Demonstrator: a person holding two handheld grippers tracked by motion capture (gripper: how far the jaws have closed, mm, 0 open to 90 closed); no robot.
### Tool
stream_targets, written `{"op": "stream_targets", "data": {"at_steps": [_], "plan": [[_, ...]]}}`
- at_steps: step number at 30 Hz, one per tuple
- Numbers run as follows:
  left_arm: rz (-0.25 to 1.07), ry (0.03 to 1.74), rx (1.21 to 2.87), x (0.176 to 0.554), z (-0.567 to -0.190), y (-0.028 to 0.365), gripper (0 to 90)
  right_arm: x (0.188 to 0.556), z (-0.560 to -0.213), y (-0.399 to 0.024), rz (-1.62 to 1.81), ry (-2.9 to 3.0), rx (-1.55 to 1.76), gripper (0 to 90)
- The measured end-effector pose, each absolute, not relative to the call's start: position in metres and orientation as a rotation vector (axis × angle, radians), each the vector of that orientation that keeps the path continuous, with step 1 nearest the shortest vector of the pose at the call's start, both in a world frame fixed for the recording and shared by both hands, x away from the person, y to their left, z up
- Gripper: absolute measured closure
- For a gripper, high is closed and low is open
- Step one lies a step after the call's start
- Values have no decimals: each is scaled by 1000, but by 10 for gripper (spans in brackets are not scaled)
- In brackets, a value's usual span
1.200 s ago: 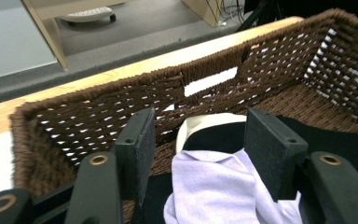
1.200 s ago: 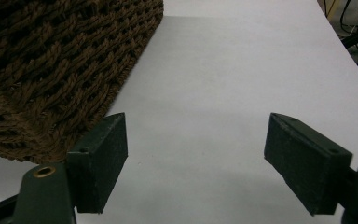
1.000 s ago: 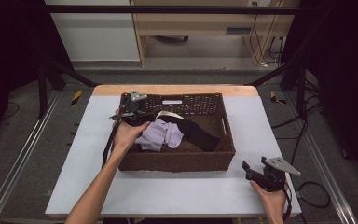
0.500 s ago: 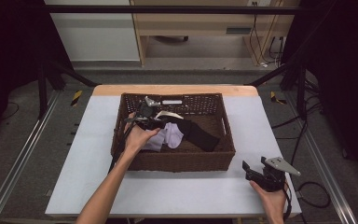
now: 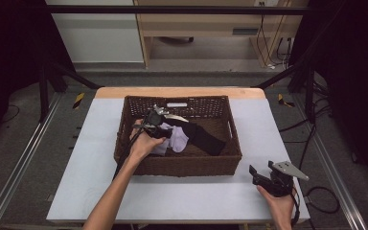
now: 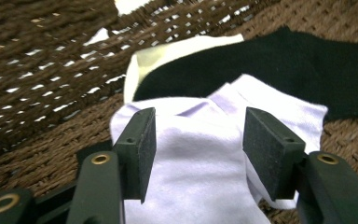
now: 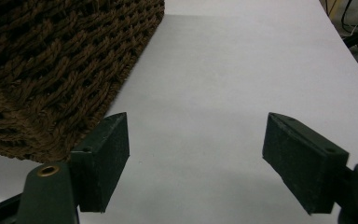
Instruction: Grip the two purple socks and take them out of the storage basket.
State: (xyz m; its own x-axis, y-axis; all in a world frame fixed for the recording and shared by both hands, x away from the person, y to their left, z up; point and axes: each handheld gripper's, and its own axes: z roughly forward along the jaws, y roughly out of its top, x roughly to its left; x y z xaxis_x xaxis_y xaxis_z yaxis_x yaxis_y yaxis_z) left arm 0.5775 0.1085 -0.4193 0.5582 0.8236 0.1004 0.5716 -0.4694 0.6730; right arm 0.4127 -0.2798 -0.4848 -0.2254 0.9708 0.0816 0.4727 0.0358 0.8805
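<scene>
A brown wicker basket stands mid-table. A pale lavender sock lies inside it, partly over a black sock, with a cream piece behind them. My left gripper is down inside the basket's left half. In the left gripper view it is open, its pads standing either side of the lavender sock without pressing it. The black sock and cream piece lie just beyond. My right gripper rests open near the table's front right corner; nothing is between its jaws.
The basket's woven wall rises close on the left of the left gripper. The basket's outer corner is beside the right gripper, with bare white tabletop ahead. A wooden strip edges the table's far side.
The left hand moved from above the basket's far left rim to the right and down into the basket, over the lavender sock. The right gripper stayed put.
</scene>
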Motion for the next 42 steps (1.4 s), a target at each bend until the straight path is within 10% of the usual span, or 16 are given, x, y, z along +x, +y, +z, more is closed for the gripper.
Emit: {"op": "stream_targets", "data": {"at_steps": [9,27,42], "plan": [[556,1082,2212,577,-424,104,389,413,-485,-280,1129,1752,1463,230],[489,1159,2263,579,-424,107,839,413,-485,-280,1133,1753,1460,248],[499,1154,2069,570,-410,120,878,413,-485,-280,1137,1759,1456,264]]}}
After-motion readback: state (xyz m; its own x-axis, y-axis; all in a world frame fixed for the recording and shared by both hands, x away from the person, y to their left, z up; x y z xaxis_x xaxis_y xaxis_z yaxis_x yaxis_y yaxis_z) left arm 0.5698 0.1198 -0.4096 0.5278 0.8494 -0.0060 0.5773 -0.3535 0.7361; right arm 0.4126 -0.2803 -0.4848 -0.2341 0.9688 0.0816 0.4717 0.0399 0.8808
